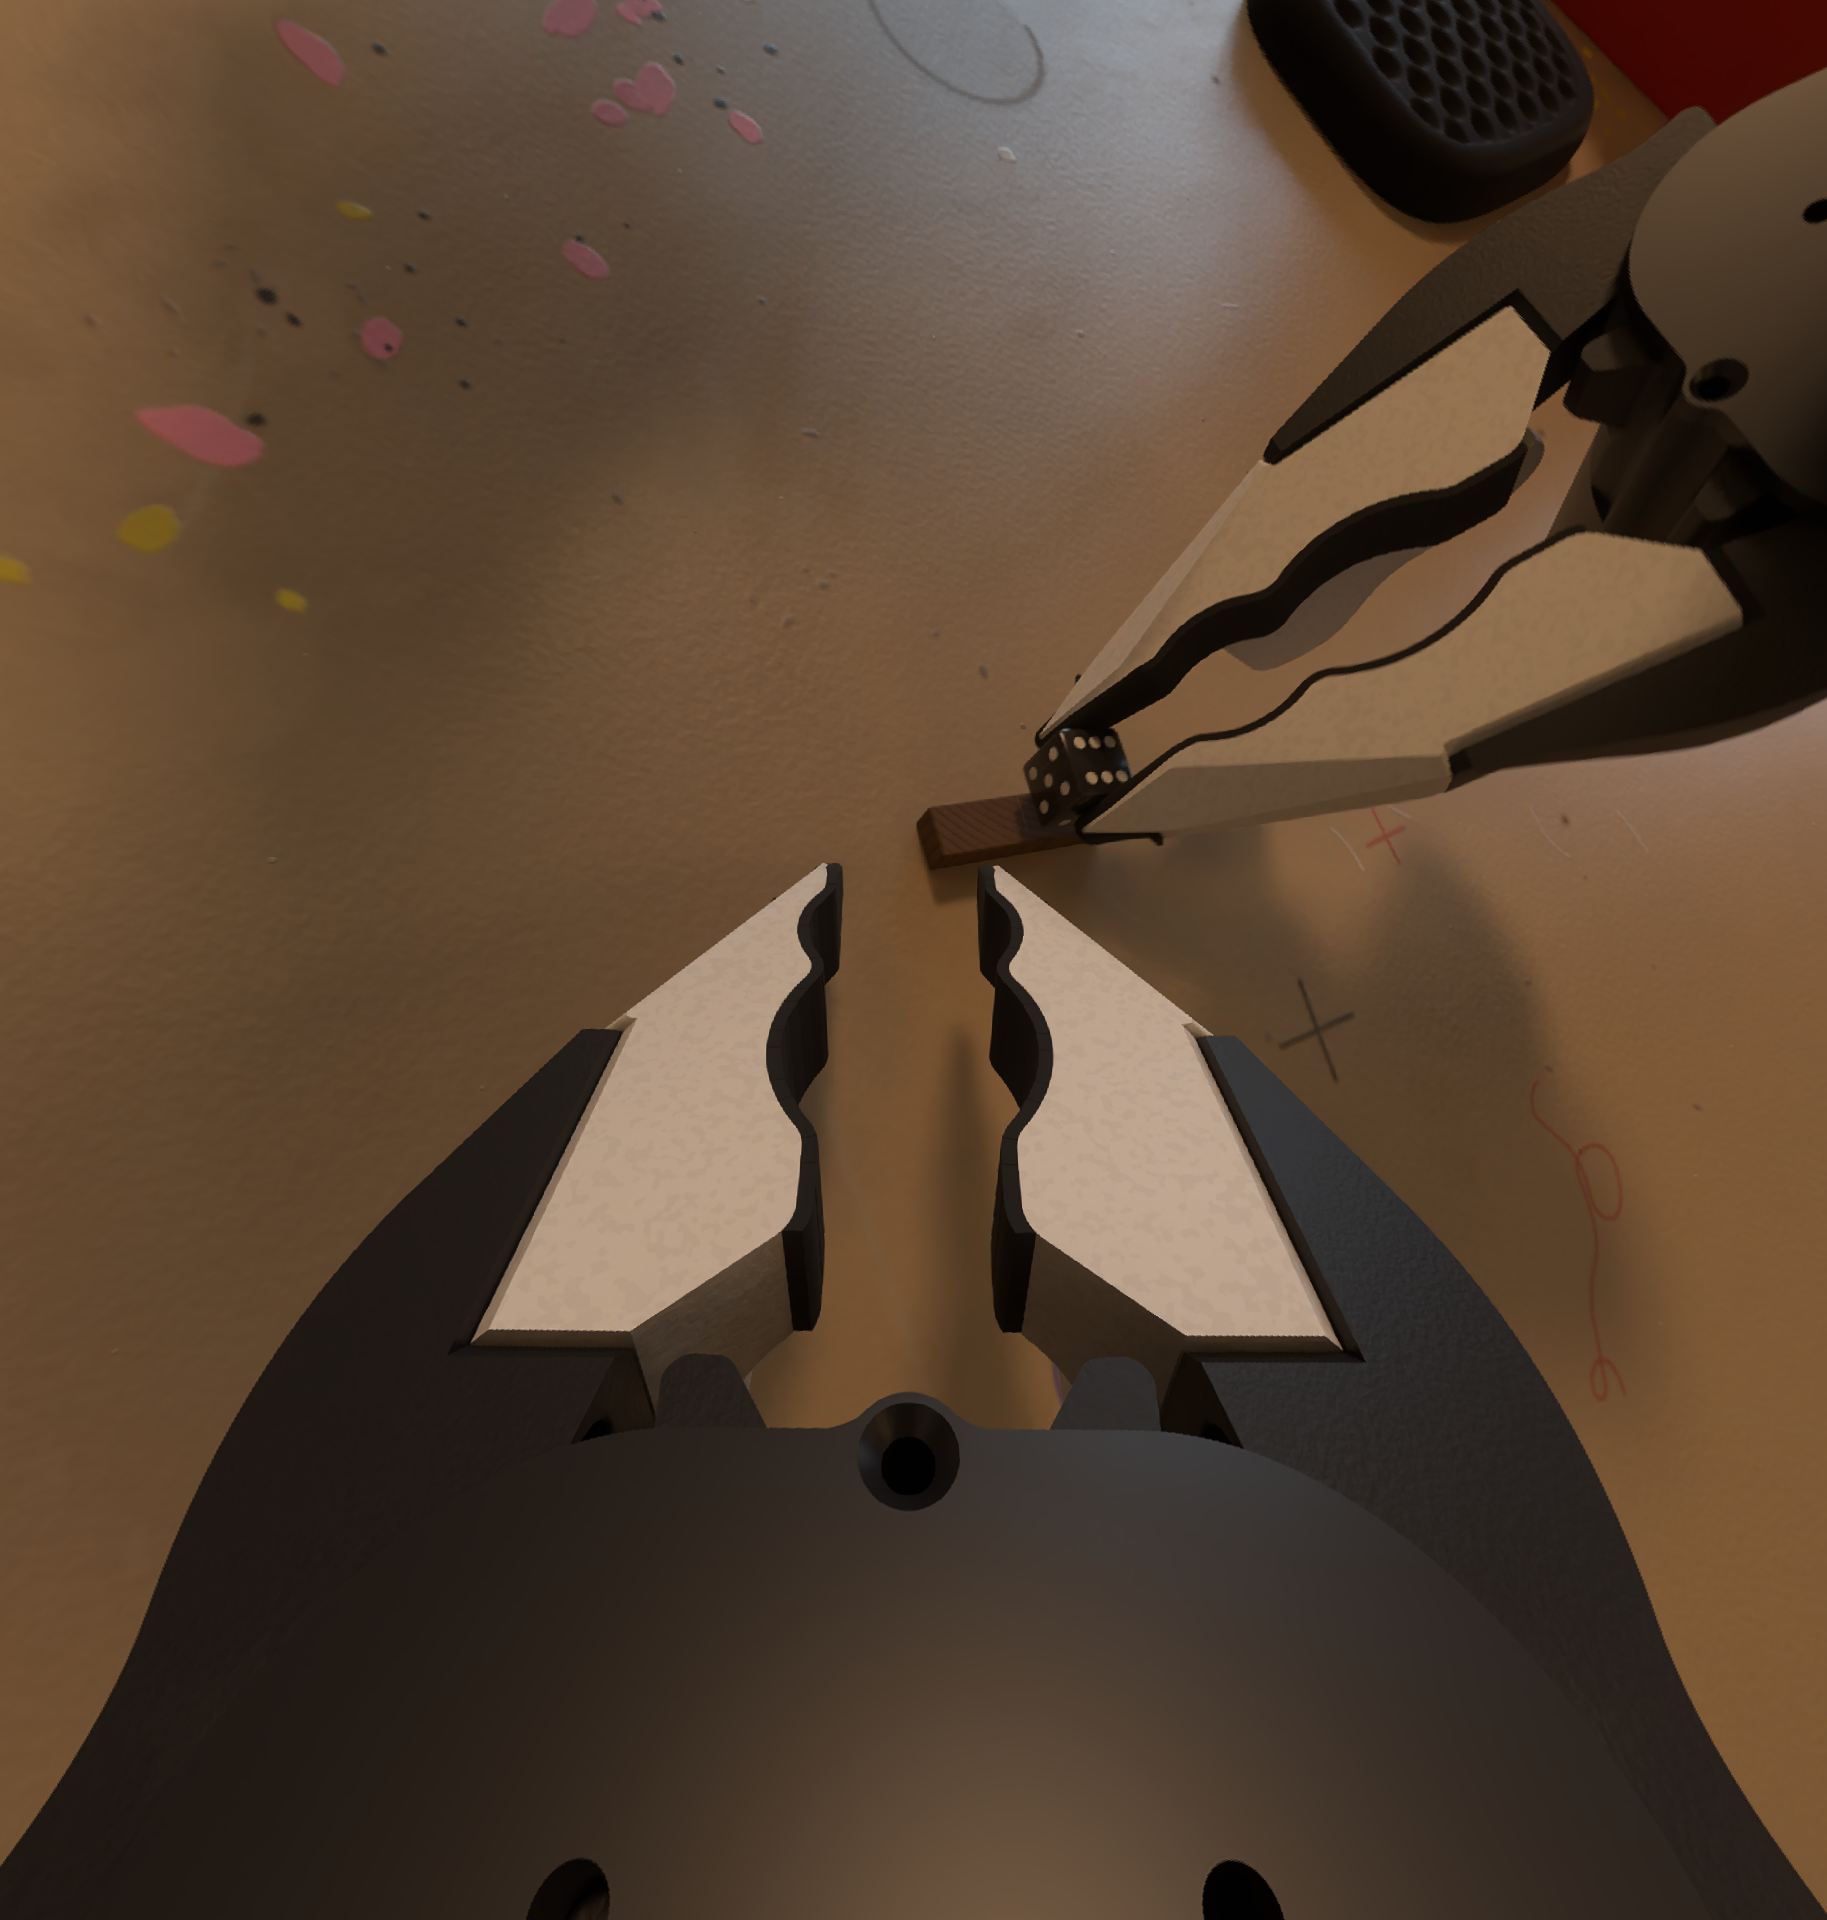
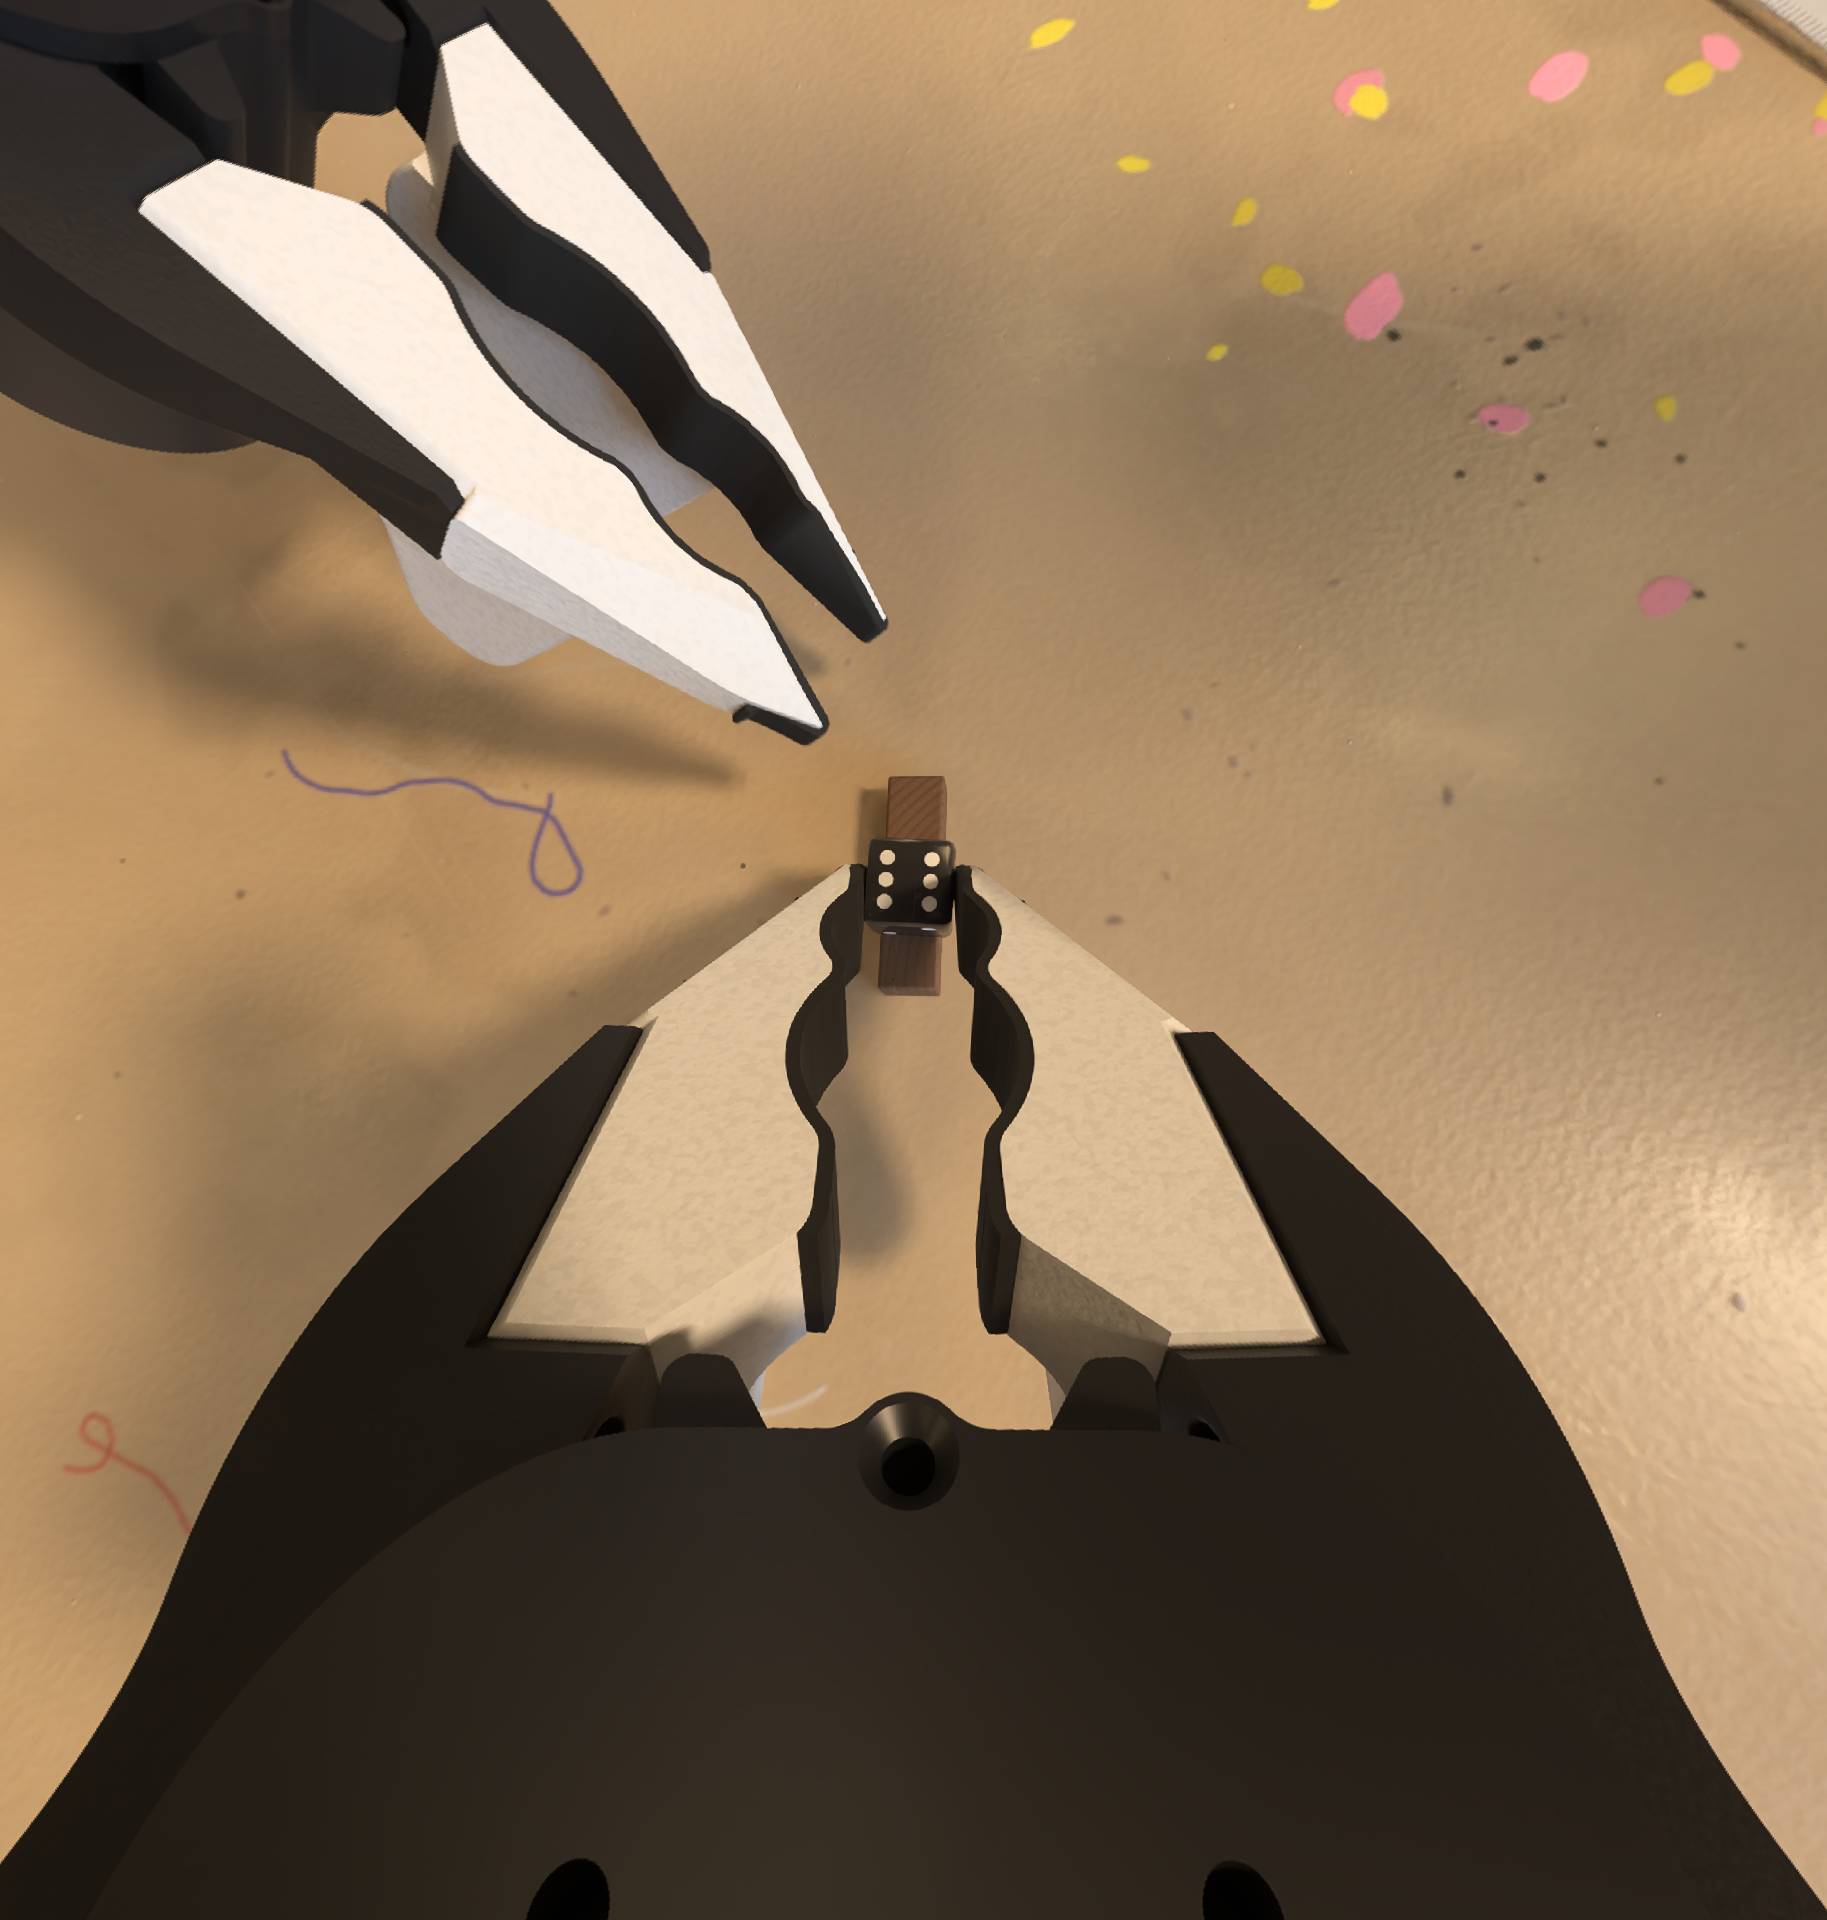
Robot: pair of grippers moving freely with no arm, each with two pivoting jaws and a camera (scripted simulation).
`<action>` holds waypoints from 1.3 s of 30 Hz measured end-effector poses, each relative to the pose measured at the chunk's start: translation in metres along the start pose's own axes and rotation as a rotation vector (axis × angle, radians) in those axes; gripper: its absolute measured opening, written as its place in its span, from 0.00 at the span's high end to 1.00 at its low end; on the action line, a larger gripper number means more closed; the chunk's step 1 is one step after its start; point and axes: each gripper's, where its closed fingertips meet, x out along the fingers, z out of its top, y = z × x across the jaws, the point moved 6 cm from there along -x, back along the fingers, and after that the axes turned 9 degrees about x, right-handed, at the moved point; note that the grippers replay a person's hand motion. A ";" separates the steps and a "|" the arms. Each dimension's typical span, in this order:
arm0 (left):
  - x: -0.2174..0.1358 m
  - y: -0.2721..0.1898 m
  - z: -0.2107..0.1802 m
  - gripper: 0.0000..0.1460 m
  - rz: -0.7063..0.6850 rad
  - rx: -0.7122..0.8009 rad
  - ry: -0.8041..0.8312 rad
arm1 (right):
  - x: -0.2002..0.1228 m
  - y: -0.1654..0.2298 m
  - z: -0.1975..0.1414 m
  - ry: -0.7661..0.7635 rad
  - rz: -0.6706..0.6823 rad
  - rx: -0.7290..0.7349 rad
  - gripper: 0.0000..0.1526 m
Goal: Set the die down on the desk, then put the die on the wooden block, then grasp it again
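A small black die with white pips (image 2: 909,883) sits between the fingertips of my right gripper (image 2: 910,891), which is shut on its two sides. The die is at the top face of a small brown wooden block (image 2: 916,805) that lies flat on the tan desk; I cannot tell whether it rests on the block or hangs just above. In the left wrist view the die (image 1: 1073,771) is over the right end of the block (image 1: 966,831), held by the right gripper (image 1: 1067,781). My left gripper (image 1: 909,883) is open and empty, just left of the block and above the desk; it also shows in the right wrist view (image 2: 841,681).
A black perforated pad (image 1: 1428,94) lies at the far right, next to a red surface (image 1: 1740,52). A ruler's edge (image 2: 1823,52) shows at the top right corner. Pink and yellow paint spots (image 1: 202,436) and pen scribbles (image 2: 535,831) mark the desk.
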 end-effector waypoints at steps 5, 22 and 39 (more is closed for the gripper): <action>0.006 -0.002 -0.002 0.82 -0.024 -0.006 0.025 | 0.006 0.004 0.002 0.007 -0.014 -0.005 0.89; 0.009 -0.003 -0.006 0.83 -0.043 -0.024 0.052 | 0.010 0.003 0.002 0.038 -0.015 -0.042 0.89; 0.011 -0.003 -0.007 0.83 -0.047 -0.026 0.055 | 0.008 0.006 0.000 0.026 -0.040 -0.107 0.80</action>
